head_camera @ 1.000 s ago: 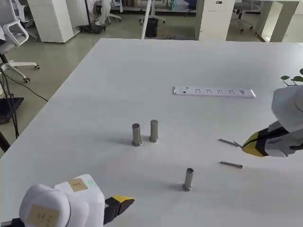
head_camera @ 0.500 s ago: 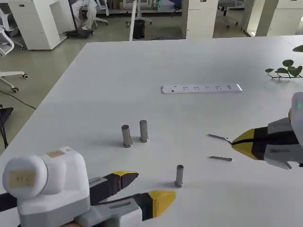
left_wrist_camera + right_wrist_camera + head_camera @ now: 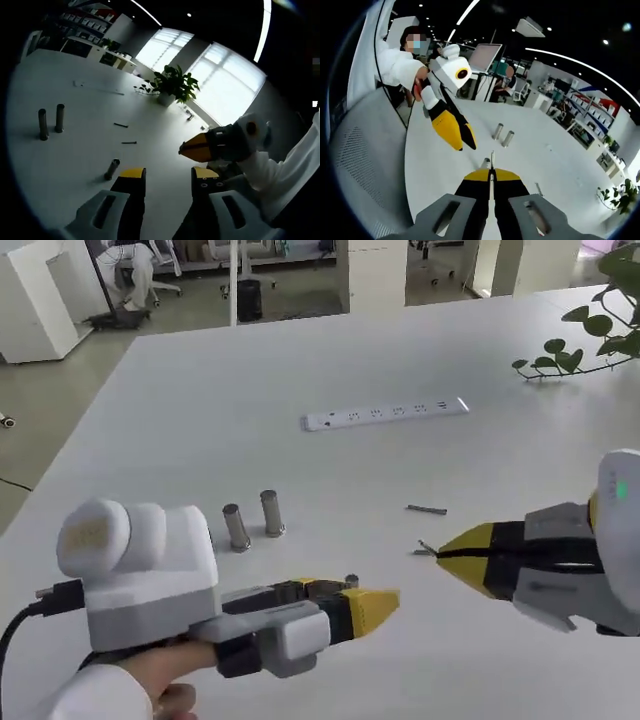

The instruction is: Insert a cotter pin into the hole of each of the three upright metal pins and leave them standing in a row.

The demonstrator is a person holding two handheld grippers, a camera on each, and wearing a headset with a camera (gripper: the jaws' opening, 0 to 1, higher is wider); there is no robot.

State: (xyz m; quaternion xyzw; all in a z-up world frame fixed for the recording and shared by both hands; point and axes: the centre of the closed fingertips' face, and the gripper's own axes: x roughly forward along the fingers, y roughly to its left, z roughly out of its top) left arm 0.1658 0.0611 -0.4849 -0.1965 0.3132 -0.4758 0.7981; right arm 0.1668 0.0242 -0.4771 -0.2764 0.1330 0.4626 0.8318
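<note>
Two upright metal pins (image 3: 237,527) (image 3: 272,513) stand side by side on the white table (image 3: 180,430). The third pin (image 3: 351,582) stands alone, its top just showing behind my left gripper (image 3: 365,593). In the left gripper view that gripper (image 3: 168,175) is open and empty, and the lone pin (image 3: 111,169) is just left of its jaws. My right gripper (image 3: 445,552) is shut on a thin cotter pin (image 3: 492,159) that sticks out past its tips (image 3: 491,175). Two loose cotter pins (image 3: 120,125) (image 3: 129,142) lie on the table.
A white power strip (image 3: 385,414) lies further back on the table. A green plant (image 3: 580,340) trails in at the far right. Beyond the table's far edge are office chairs and cabinets.
My left gripper has come up and forward, to just in front of the lone pin. The right gripper has edged left towards it. The head camera has swung, which shifts the whole scene.
</note>
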